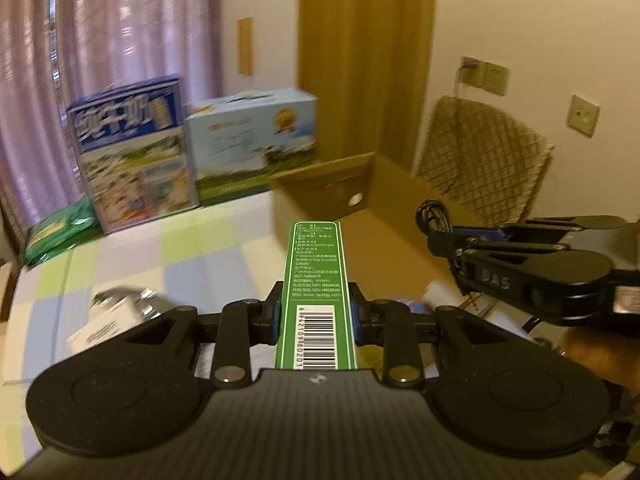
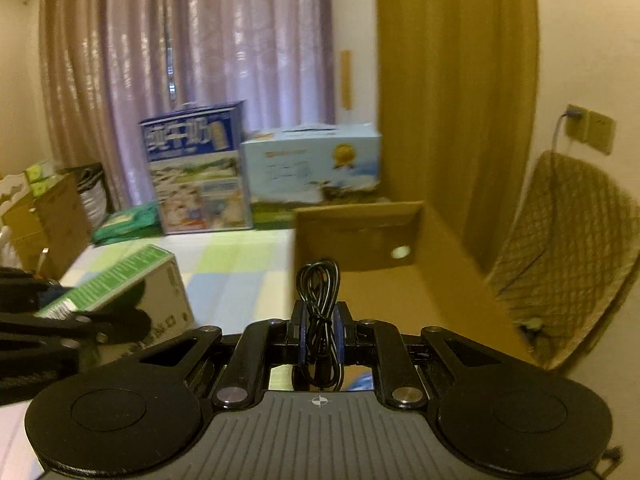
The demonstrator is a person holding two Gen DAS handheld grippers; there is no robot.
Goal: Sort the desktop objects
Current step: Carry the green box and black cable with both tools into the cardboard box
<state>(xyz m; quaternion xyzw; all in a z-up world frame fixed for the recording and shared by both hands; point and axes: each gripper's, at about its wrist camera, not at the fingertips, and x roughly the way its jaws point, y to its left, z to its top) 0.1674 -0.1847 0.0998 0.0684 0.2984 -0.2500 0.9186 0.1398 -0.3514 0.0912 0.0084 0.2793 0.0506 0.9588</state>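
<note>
Left gripper [image 1: 317,312]: clamped on green box [image 1: 316,292], held above checkered surface [image 1: 192,256]. Right gripper [image 2: 319,334]: clamped on coiled black cable [image 2: 319,280], beside open cardboard box [image 2: 360,236]; surface's middle clear.

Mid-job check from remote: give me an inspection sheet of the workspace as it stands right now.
Surface: table under a pastel checked cloth.
Job's things: green box clamped in the left gripper; coiled black cable clamped in the right gripper; open cardboard box ahead, flap up.
Clutter: white packet, blurred, on the cloth; green pack at the far left edge.
Grippers: both shut on their loads, held above the table.
Cables: besides the held one, a lead plugged into the wall socket.
Surroundings: two milk cartons by the curtain; woven chair back at right.
</note>
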